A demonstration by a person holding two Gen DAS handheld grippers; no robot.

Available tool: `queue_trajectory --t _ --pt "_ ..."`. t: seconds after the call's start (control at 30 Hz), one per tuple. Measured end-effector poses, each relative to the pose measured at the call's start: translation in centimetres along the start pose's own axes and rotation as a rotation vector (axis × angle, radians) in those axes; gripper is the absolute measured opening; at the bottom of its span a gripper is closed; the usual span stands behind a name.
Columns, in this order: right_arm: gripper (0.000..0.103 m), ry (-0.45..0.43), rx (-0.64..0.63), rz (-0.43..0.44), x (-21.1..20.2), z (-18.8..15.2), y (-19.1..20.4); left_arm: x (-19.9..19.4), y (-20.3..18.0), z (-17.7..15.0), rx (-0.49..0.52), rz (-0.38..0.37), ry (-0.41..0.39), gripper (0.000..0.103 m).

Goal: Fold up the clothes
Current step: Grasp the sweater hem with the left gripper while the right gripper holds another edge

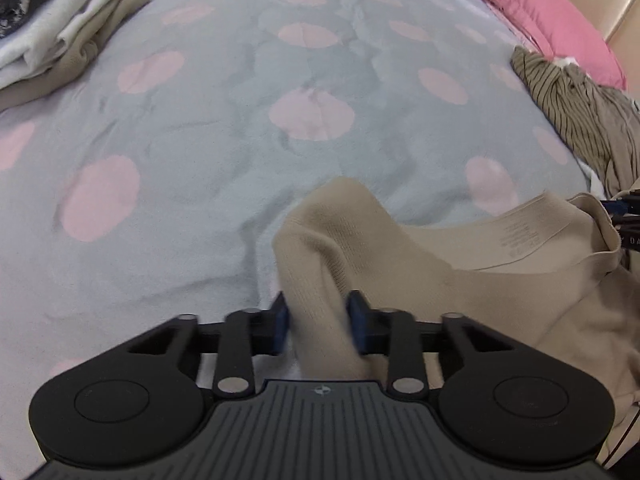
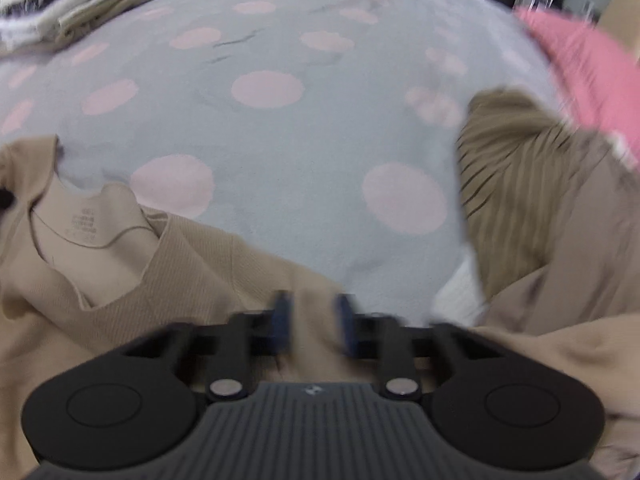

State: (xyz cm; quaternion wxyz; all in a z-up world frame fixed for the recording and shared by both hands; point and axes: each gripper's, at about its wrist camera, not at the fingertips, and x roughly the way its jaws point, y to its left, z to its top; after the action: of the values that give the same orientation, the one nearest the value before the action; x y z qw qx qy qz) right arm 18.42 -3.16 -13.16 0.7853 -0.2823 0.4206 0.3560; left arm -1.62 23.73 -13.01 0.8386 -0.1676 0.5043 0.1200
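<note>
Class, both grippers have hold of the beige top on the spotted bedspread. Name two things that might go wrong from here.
1. The left gripper pinches only a narrow bunched ridge of the beige top; lifting may let it slip free.
2. The right gripper sits close to the unfolded pile of clothes, so a sweeping fold might drag that pile along.

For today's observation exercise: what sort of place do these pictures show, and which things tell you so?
Most likely a bedroom, with clothes being folded on a bed: a grey bedspread with pink dots, a pink pillow at its edge, and a stack of folded clothes.
</note>
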Motion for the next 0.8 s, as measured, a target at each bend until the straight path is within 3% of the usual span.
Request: queue_trajectory --t 0.1,0.3,0.5,0.7,0.8 --pt "0.013 -0.085 0.031 -0.034 -3.1 0.8 0.0 -1.8 0.8 0.0 -0.029 -0.013 -0.038 0.005" --pt "0.012 -0.342 0.128 -0.173 -12.0 3.4 0.9 -8.1 1.6 0.9 -0.037 -0.027 -0.181 0.003" --pt "0.012 -0.613 0.137 -0.320 -22.6 6.2 3.8 -18.3 2.7 3.3 -0.037 -0.019 -0.438 0.002" --pt "0.012 -0.880 0.162 -0.394 -34.4 7.9 7.5 -31.1 3.1 4.1 -0.003 -0.001 -0.726 0.002" --pt "0.012 -0.970 0.177 -0.400 -38.6 7.4 9.5 -36.1 2.9 3.3 0.027 0.025 -0.817 0.002"
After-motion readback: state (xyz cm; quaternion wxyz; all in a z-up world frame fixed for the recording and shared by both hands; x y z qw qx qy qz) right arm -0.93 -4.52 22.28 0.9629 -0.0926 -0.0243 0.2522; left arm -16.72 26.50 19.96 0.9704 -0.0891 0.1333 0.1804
